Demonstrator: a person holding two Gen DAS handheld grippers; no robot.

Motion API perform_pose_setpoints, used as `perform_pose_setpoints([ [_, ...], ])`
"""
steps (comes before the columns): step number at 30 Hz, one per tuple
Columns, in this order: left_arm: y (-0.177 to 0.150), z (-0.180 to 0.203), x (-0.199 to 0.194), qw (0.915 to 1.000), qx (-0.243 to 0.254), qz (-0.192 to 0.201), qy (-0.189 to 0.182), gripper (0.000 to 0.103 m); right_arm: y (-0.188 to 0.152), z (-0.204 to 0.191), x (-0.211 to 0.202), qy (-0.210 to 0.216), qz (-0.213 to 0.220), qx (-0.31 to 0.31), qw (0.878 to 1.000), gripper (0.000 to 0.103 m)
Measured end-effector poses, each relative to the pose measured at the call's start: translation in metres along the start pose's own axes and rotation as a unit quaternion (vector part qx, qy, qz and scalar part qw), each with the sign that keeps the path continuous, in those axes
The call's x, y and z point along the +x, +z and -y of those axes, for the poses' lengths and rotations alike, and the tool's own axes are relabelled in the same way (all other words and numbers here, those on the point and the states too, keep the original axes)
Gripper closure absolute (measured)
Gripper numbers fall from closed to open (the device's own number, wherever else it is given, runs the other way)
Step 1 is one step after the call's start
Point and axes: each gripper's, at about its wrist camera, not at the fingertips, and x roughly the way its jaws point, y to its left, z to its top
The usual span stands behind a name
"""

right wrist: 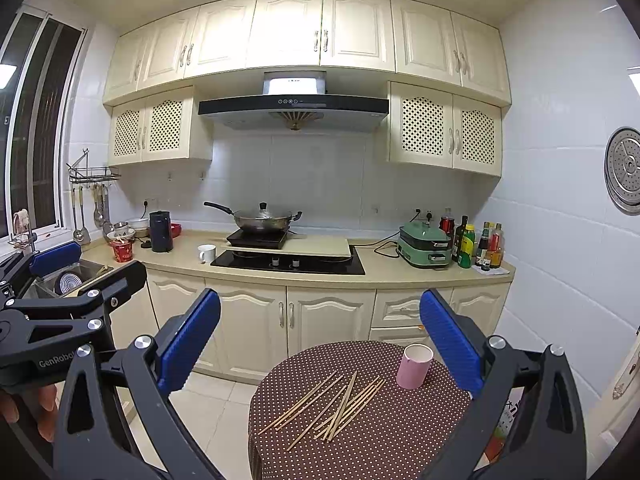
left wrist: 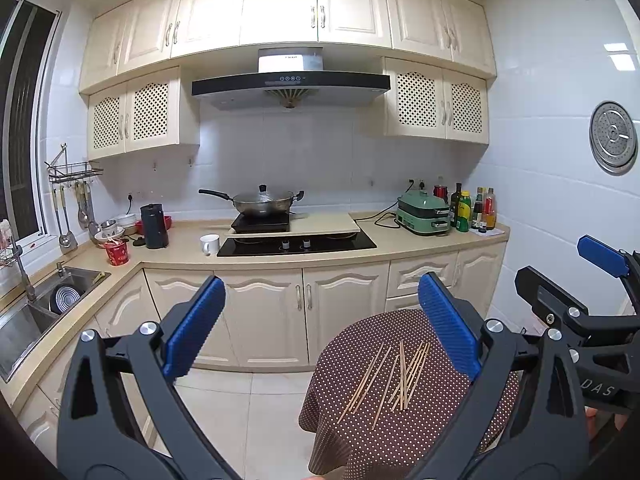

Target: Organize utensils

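Note:
Several wooden chopsticks (right wrist: pixel 334 406) lie scattered on a small round table (right wrist: pixel 384 448) with a brown polka-dot cloth. A pink cup (right wrist: pixel 414 366) stands upright on the table, to the right of the chopsticks. My right gripper (right wrist: pixel 320 340) is open and empty, held above and short of the table. My left gripper (left wrist: pixel 320 328) is open and empty, held above the table's left side; the chopsticks (left wrist: pixel 394 376) show below it on the table (left wrist: pixel 360 440). The cup is hidden in the left wrist view.
A kitchen counter (right wrist: pixel 384 270) runs along the back with a stove, a wok (right wrist: pixel 262 220), a white mug (right wrist: pixel 207 253), a green cooker (right wrist: pixel 425 246) and bottles. A sink (left wrist: pixel 48 300) is at the left. Tiled floor (right wrist: pixel 224 408) lies between table and cabinets.

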Motion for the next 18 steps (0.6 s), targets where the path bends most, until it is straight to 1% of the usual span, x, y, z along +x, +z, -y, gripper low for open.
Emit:
perform_pose_setpoints([
  [18,-0.0008,-0.0033,-0.0014,1.0000,0.001,-0.002,0.002,0.008,-0.0024,-0.0015,0.0017,0.001,-0.002,0.001,1.000,0.007],
])
